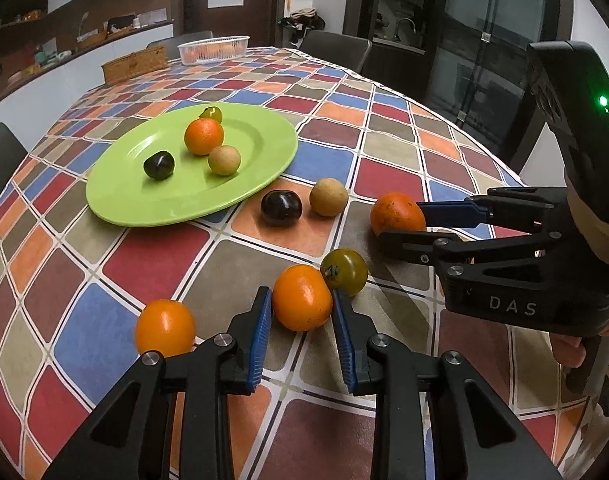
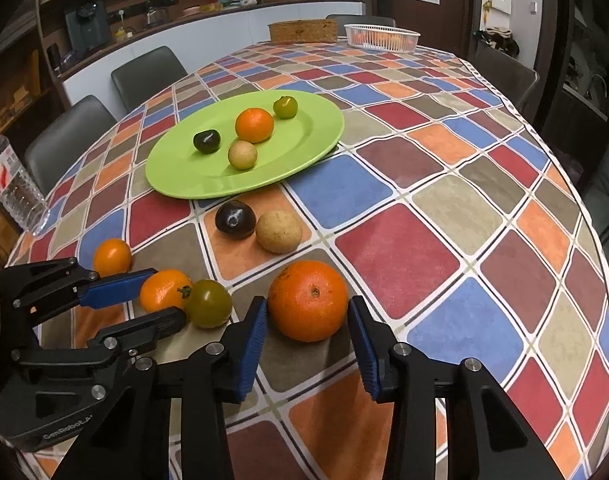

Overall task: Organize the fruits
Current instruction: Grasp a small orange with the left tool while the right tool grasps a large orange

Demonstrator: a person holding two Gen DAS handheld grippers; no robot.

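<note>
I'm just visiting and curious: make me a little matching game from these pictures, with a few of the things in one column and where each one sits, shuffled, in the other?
Things:
1. large orange
2. small orange tomato
3. green plate
4. white basket

Places:
A. far end of the table
B. between the right gripper's open fingers
C. holds four fruits
D. between the left gripper's open fingers

Pairs: 1-B, 2-D, 3-C, 4-A

Home dining room, table (image 2: pixel 424 240), chairs (image 2: pixel 148 72), shelves (image 2: pixel 124 8)
</note>
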